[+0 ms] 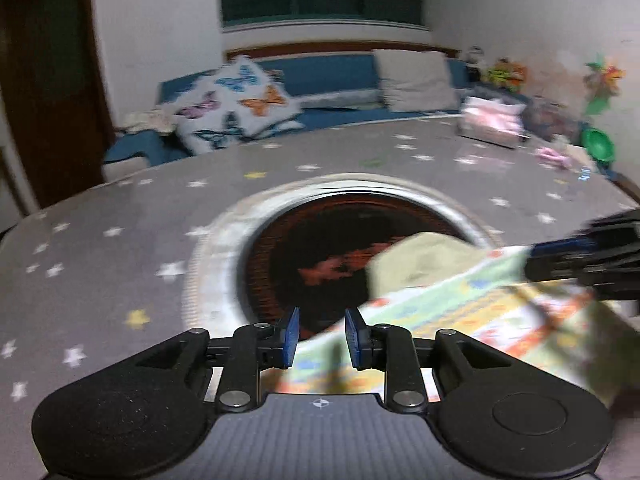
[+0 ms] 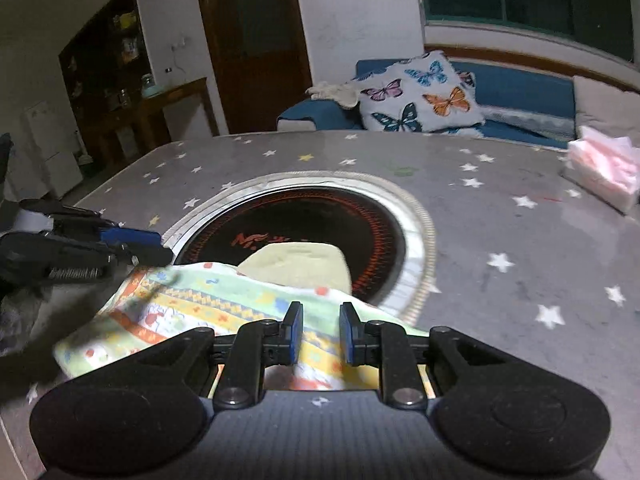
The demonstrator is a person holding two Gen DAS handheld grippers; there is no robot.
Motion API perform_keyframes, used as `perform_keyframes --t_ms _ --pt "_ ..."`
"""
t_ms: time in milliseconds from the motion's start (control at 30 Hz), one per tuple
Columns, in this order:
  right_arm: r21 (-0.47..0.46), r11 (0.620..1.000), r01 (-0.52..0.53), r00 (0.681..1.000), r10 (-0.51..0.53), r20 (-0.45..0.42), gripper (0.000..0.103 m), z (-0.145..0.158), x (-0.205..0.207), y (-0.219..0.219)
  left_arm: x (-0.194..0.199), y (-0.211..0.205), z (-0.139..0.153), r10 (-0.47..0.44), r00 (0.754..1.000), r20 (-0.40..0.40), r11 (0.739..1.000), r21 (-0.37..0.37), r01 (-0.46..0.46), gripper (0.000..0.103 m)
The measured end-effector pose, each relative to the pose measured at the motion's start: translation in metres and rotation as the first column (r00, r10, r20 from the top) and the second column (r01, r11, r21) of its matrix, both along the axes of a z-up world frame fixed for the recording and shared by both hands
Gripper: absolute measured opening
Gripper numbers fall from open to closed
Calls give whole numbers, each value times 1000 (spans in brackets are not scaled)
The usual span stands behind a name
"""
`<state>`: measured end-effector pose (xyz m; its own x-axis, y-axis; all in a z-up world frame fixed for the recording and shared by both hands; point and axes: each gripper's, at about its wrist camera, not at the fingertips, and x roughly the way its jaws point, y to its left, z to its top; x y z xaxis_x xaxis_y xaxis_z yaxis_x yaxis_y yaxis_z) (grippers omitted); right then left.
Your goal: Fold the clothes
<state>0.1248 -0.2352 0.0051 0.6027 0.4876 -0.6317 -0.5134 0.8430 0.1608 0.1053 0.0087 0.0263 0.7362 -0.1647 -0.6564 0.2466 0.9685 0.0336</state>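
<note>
A small garment with a colourful printed side (image 1: 460, 320) and a plain pale-yellow part (image 1: 416, 258) lies on the star-patterned table, partly over the round black hob. It also shows in the right wrist view (image 2: 208, 304). My left gripper (image 1: 322, 334) is open, its blue pads apart just above the garment's near-left edge. My right gripper (image 2: 320, 330) is open over the garment's near edge. The right gripper shows at the right edge of the left wrist view (image 1: 560, 256), touching the cloth; the left gripper shows at the left of the right wrist view (image 2: 132, 240).
The round black hob (image 2: 320, 216) with a metal rim is set in the grey table (image 2: 500, 220). A pink tissue pack (image 2: 604, 172) lies at the far right. A blue sofa with a butterfly cushion (image 2: 420, 96) stands behind the table.
</note>
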Motion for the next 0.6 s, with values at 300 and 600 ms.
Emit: perform_keyframes --t_ms 300,600 --pt "-21 999 32 999 -33 -34 19 -22 17 10 24 -41 -24 -92 995 -44 995 32 94 27" --pt "-19 999 -35 999 36 30 21 -2 -13 13 7 -46 -19 -103 995 -6 993 55 103 28"
